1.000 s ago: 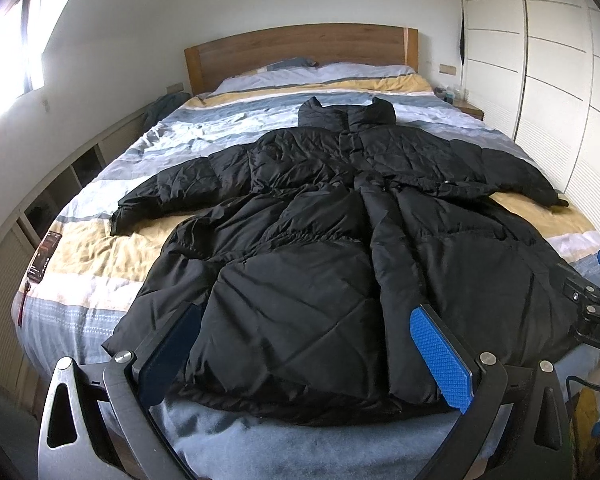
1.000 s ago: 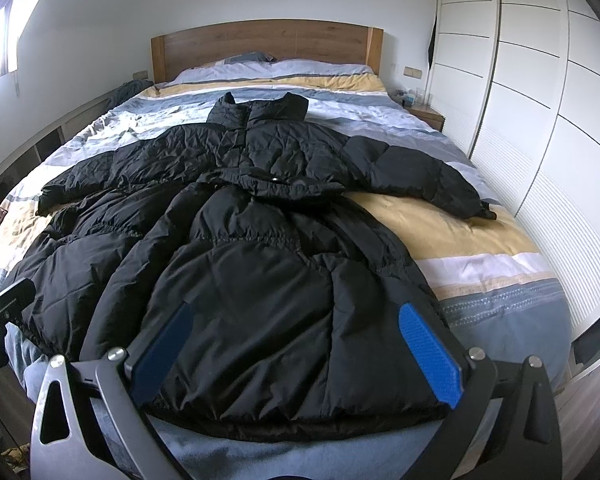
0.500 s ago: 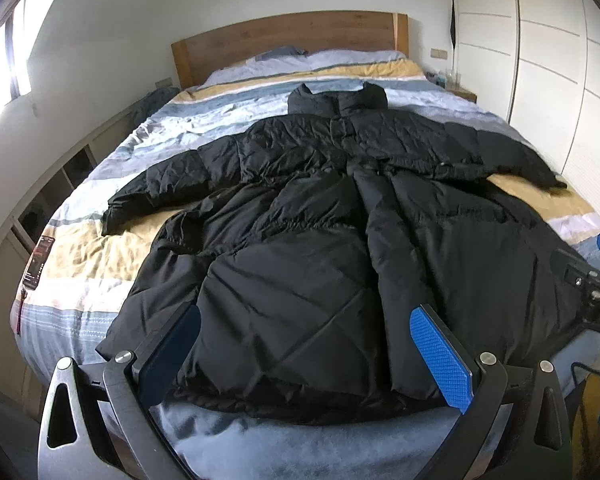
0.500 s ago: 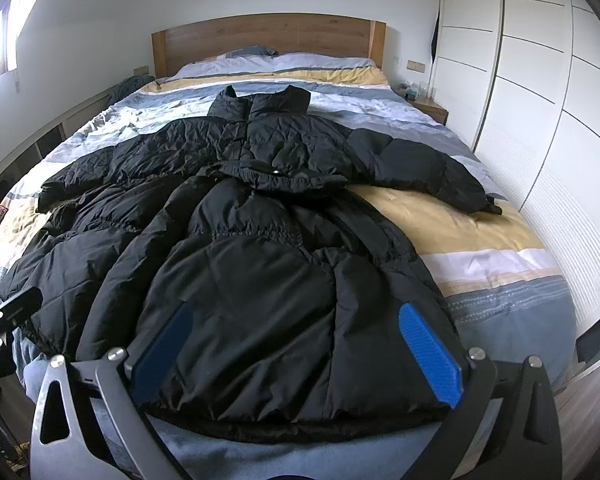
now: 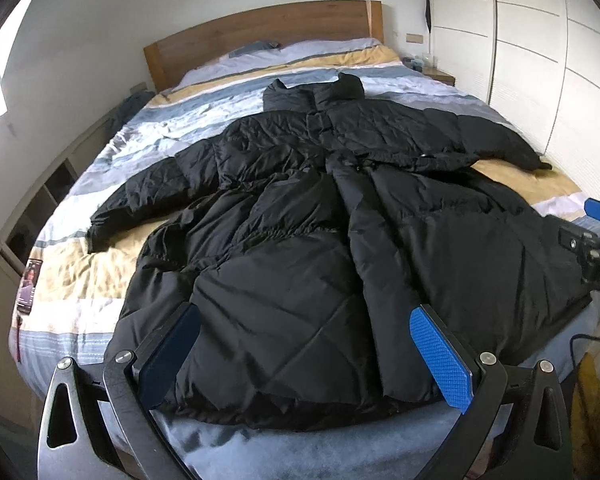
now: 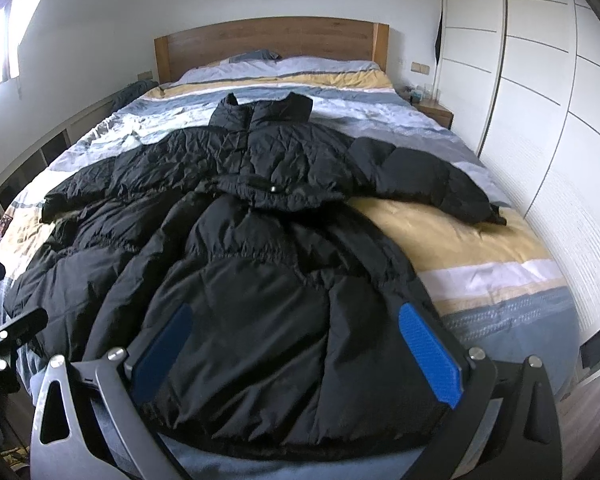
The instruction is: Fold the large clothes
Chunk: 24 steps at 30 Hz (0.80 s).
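Observation:
A long black puffer coat (image 5: 320, 240) (image 6: 260, 260) lies spread flat on the striped bed (image 5: 148, 148) (image 6: 480, 248), collar toward the headboard, both sleeves stretched out sideways, hem at the near edge. My left gripper (image 5: 304, 354) hovers open above the hem's left half, blue pads wide apart with nothing between them. Over the hem's right half, my right gripper (image 6: 298, 352) is open and holds nothing. At the right edge of the left wrist view, part of the right gripper (image 5: 592, 248) shows.
A wooden headboard (image 5: 260, 36) and pillows (image 6: 300, 66) stand at the far end. White wardrobe doors (image 6: 540, 120) run along the right side, with a nightstand (image 6: 432, 110) beside them. Low shelving (image 5: 40, 208) lines the left wall under a window.
Both views have shifted slightly: the left gripper swung a little to the left and the right one tilted down toward the hem. The coat has not moved and both grippers stay open.

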Available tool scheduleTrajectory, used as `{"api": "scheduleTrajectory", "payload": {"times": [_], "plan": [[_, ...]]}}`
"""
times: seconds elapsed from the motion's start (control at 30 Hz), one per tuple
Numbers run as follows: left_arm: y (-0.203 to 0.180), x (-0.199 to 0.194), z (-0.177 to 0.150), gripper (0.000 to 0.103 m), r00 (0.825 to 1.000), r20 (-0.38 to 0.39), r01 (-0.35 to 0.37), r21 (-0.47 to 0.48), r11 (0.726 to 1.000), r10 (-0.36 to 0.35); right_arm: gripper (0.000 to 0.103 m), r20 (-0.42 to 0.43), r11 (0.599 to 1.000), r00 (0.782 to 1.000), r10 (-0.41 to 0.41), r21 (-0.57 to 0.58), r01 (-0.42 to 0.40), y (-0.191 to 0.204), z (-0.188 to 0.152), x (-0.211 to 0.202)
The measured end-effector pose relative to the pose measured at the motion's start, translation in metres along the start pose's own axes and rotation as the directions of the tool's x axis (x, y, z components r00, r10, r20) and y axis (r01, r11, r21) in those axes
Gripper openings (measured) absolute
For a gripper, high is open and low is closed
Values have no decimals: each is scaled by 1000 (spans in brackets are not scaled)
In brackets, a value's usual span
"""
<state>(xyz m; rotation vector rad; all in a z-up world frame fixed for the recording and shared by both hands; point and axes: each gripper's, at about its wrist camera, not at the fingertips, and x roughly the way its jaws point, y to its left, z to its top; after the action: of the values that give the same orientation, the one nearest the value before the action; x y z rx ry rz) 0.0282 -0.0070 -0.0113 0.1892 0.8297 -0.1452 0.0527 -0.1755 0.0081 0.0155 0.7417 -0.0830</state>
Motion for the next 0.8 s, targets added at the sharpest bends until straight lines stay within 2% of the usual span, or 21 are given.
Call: {"api": "scheduleTrajectory", "payload": {"times": [0.17, 0.23, 0.33, 0.4, 0.47, 0.63, 0.8], "plan": [[18, 8, 10, 103, 999, -38, -22, -52, 998, 20, 103, 37, 1000, 999, 13, 26, -14, -11, 25, -5], [27, 12, 14, 102, 998, -61, -6, -79, 997, 1, 103, 62, 999, 998, 22, 46, -25, -18, 41, -7], [41, 19, 24, 102, 997, -76, -26, -102, 994, 18, 103, 93, 996, 995, 37, 83, -45, -29, 68, -6], [51, 19, 35, 102, 997, -61, -52, -113, 992, 46, 103, 114, 994, 993, 41, 101, -52, -38, 88, -3], [61, 13, 52, 102, 993, -5, -115, -112, 987, 115, 103, 133, 992, 990, 43, 116, -58, -46, 110, 1], [81, 11, 84, 103, 970, 68, -221, -171, 960, 235, 103, 168, 977, 985, 41, 199, -75, -80, 153, 31], [88, 26, 96, 102, 972, 72, -208, -164, 964, 222, 103, 114, 945, 993, 14, 323, -51, -125, 165, 85]]}}
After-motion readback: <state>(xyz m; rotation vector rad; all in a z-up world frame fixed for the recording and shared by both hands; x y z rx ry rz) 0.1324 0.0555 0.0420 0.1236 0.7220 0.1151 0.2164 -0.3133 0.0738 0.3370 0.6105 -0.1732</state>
